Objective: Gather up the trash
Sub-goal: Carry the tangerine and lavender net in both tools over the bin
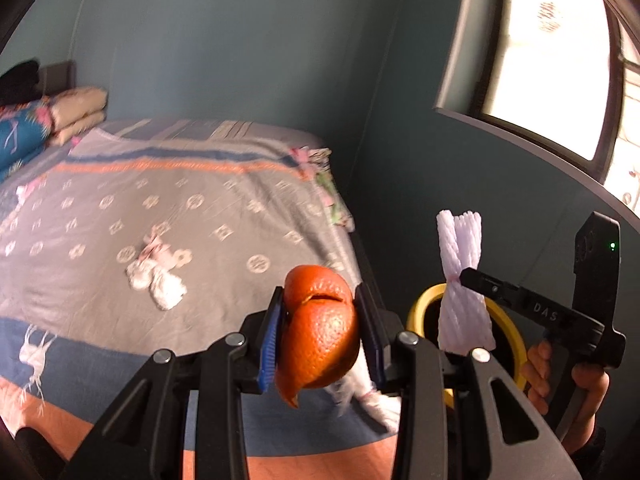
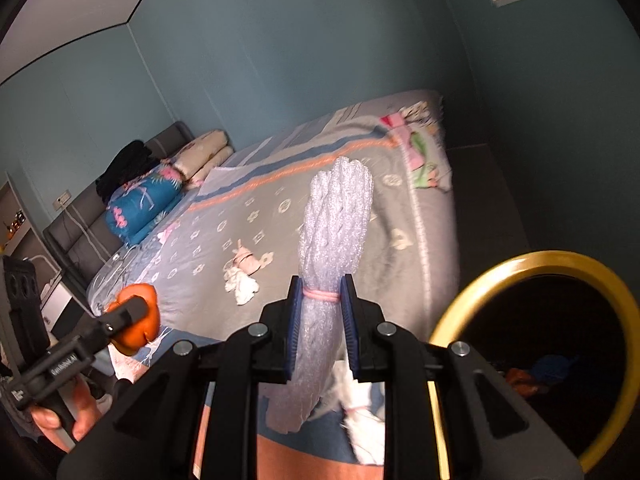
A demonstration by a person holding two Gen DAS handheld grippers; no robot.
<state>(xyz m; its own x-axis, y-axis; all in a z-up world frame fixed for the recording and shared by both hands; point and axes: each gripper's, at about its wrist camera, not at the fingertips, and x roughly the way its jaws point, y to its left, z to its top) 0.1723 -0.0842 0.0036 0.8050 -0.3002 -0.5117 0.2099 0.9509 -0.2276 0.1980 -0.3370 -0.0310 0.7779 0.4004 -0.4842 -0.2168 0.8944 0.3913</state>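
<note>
carrying two scraps toward the yellow-rimmed bin (image 2: 448, 320) at 3 o'clock.
left gripper (image 1: 320, 320) pinches light, floppy orange peel (image 1: 320, 340) mid-curl; right gripper (image 2: 320, 320) clamps springy foam net (image 2: 332, 232) at its band.

Curled orange peel (image 1: 320, 328), pinched between jaws above the bed. White foam fruit net (image 2: 334, 256), bound by a pink band, clamped upright beside the yellow-rimmed bin (image 2: 532, 264).

We are in a home bedroom: a bed (image 2: 432, 184) with a patterned blanket (image 1: 168, 208), folded quilts (image 2: 144, 208) by a padded headboard (image 2: 80, 224), blue-green walls (image 1: 224, 40), a window (image 1: 560, 60).
</note>
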